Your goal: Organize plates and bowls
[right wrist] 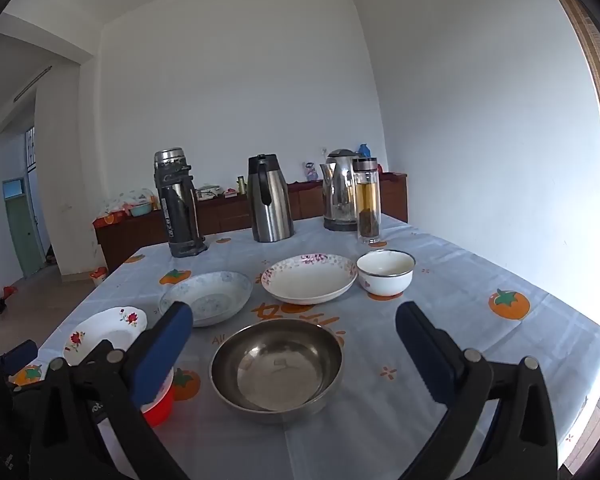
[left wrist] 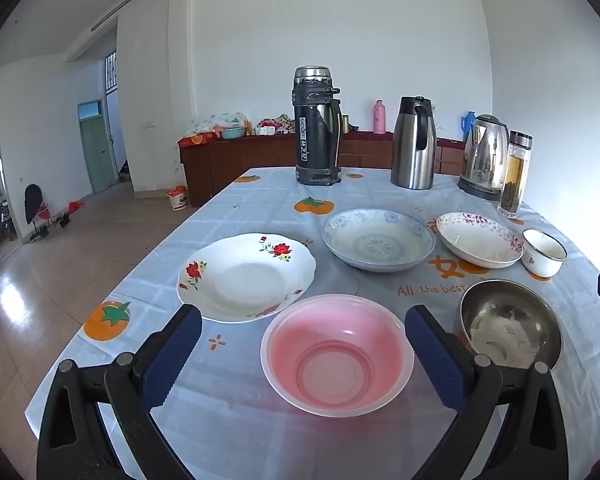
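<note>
Pink translucent plastic is filling the gap ahead of the left gripper (left wrist: 303, 320): the pink bowl (left wrist: 337, 354) is sitting between its wide-spread, empty jaws, probably lined up for a first pick. Likewise the right gripper (right wrist: 293, 318) is hovering fully spread and empty over the steel bowl (right wrist: 277, 370), while three plates are lying beyond, unstacked.

White walls (left wrist: 340, 32), glossy tiled floor (left wrist: 60, 272), a dark wooden sideboard (left wrist: 236, 160), a green door (left wrist: 96, 152)
</note>
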### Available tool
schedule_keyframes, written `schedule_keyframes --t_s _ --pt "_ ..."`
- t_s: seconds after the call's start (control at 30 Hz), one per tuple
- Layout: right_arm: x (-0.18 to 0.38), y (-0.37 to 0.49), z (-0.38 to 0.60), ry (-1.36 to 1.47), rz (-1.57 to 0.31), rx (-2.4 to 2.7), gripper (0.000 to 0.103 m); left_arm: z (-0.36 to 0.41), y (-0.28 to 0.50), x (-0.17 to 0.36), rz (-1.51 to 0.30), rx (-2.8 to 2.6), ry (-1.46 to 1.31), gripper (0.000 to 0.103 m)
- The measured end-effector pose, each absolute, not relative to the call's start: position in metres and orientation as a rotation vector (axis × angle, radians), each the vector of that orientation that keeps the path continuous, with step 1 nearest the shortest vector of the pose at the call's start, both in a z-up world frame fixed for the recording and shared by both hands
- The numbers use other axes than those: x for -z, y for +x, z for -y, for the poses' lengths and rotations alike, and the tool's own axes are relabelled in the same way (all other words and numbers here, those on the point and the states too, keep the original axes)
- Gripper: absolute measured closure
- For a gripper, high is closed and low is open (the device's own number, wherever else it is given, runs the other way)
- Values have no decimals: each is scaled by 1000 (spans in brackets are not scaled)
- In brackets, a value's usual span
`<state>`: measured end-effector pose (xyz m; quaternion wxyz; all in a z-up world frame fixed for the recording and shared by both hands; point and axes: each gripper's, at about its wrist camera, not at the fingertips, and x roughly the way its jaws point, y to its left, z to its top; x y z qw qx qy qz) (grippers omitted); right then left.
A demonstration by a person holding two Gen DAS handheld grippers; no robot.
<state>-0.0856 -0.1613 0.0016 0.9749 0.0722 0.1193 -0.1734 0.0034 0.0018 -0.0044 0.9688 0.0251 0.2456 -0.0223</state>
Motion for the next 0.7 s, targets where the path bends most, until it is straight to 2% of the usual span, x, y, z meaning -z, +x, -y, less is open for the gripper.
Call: schedule_keyframes --t_s 0.7 --pt "3 -83 162 146 -245 351 0 1 4 8 -506 43 64 1"
